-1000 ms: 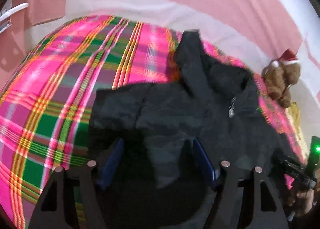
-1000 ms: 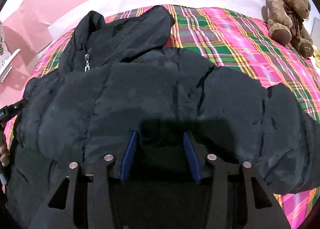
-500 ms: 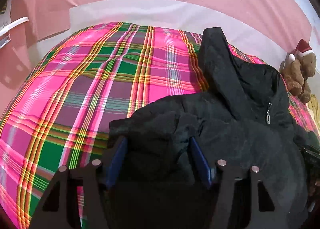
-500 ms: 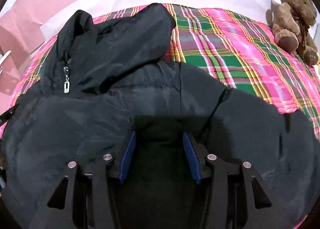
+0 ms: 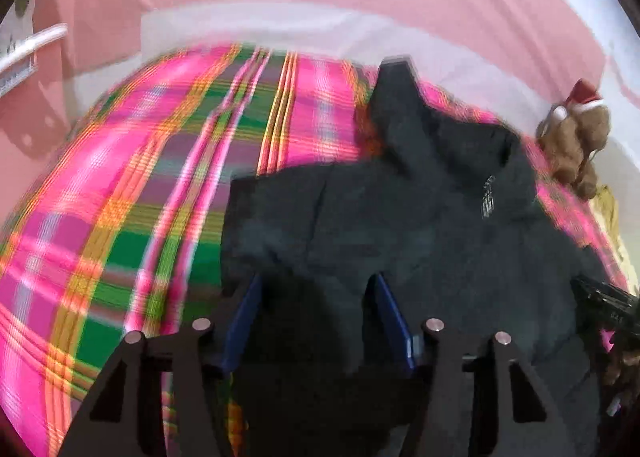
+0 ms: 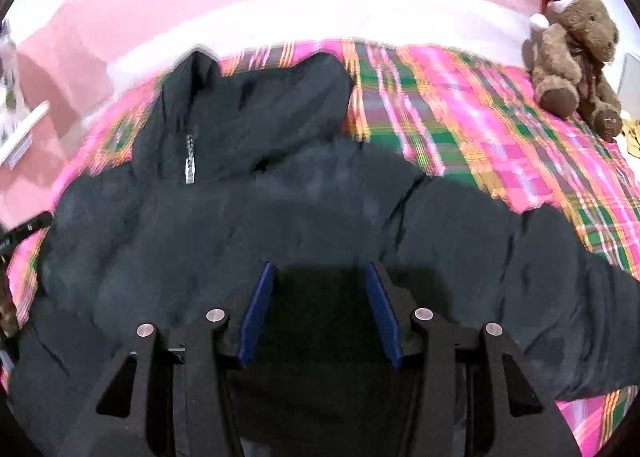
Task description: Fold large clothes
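- The black padded hooded jacket [image 6: 248, 225] lies spread on the bed, front up, its hood [image 6: 256, 105] toward the far edge and the silver zip pull [image 6: 189, 161] hanging near the collar; laid flat like this it is ready, I judge, for its sides to be brought in.
- One puffy sleeve [image 6: 540, 265] stretches off to the right in the right wrist view, well out from the body.
- The left hand-held gripper [image 5: 314, 289] sits low over the jacket's near left part, its jaws closing with dark cloth between the blue pads [image 5: 244, 313] (whether they already pinch it I cannot tell).
- The right hand-held gripper [image 6: 320, 281] hovers over the jacket's middle, jaws parted and steady, with only dark fabric below; no grip shows.
- Under it all is the pink-and-green plaid bedspread [image 5: 120, 197], a soft, wide base for folding.
- A brown teddy bear in a red Santa hat [image 6: 572, 53] sits at the far right corner, clear of the work.
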Available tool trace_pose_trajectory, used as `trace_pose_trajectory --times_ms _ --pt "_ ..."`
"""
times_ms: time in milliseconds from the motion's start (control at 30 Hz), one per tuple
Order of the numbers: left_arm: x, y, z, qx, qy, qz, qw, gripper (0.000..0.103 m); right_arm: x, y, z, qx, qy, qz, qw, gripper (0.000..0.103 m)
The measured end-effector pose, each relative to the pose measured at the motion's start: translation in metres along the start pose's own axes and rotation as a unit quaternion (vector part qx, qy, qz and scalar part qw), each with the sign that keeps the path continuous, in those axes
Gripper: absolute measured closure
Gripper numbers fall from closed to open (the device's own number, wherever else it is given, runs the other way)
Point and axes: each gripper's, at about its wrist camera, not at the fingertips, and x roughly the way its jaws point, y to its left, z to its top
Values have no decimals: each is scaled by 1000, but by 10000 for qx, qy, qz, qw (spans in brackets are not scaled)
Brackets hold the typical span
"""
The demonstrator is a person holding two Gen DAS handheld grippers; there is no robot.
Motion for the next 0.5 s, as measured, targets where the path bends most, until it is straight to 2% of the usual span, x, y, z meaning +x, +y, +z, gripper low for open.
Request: trace_pose_trajectory --times_ms 67,133,300,367,500 --pt "8 3 -4 -98 23 -63 9999 42 18 0 -9 -20 139 20 9999 54" --pt "12 -2 -6 1 36 39 10000 42 24 -2 -9 51 113 44 9999 54" --pt "-5 -9 -7 75 10 242 9997 43 17 -3 -8 53 115 -63 9999 54" --pt "-25 -15 -9 144 -97 172 9997 43 -2 -5 -13 210 118 -66 9997 54" --pt "-75 -41 -28 409 -356 97 9985 43 -60 -1 -39 153 -219 -51 9996 54"
